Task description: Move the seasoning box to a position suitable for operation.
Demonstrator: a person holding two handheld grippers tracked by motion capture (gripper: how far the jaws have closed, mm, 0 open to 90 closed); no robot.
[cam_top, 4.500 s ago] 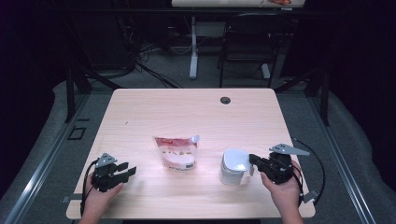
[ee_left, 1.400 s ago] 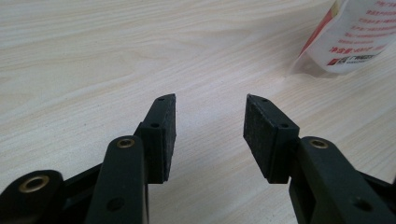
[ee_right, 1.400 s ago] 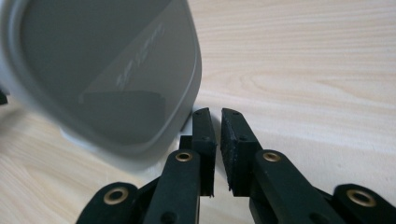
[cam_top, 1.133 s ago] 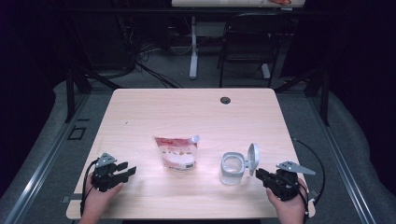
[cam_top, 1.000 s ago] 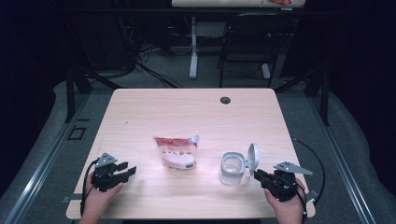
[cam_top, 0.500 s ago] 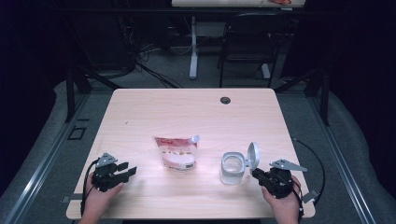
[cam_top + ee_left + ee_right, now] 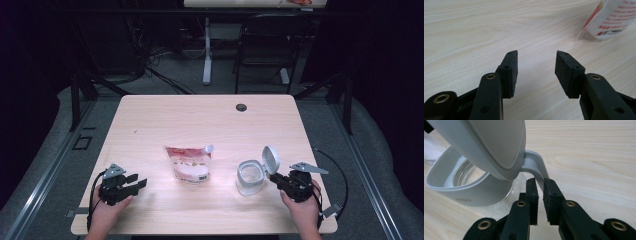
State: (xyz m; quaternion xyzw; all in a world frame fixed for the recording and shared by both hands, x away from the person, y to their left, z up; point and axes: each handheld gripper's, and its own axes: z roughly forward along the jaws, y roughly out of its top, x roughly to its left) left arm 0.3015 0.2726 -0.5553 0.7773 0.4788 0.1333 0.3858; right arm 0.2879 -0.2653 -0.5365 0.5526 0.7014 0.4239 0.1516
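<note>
Scene: pale wooden desk [image 7: 165, 125] with a white plastic container [image 7: 249, 178] standing open, its round hinged lid [image 7: 270, 159] flipped upright on the right side.
Right claw [image 7: 540, 185]: jaws have just been closing and now pinch the thin grey curved handle strip [image 7: 537, 167] at the container's hinge; seen from above, the right claw [image 7: 278, 181] sits just beside the container's right wall.
Left claw [image 7: 536, 65]: jaws stand apart with nothing but bare desk between them; in the high view the left claw [image 7: 131, 184] rests near the front-left of the desk, well apart from the container.
Pouch: white and red flat plastic pouch [image 7: 189, 163] with a spout lies between the two hands, left of the container; its corner [image 7: 610, 18] shows ahead of the left claw.
Step, as I judge it: steadying the container before filling.
Risk: the grip is on a narrow, slippery strip, so a pull could tip the light container or swing the lid shut.
Risk: the strip could slide out of the pads if the hand twists.
</note>
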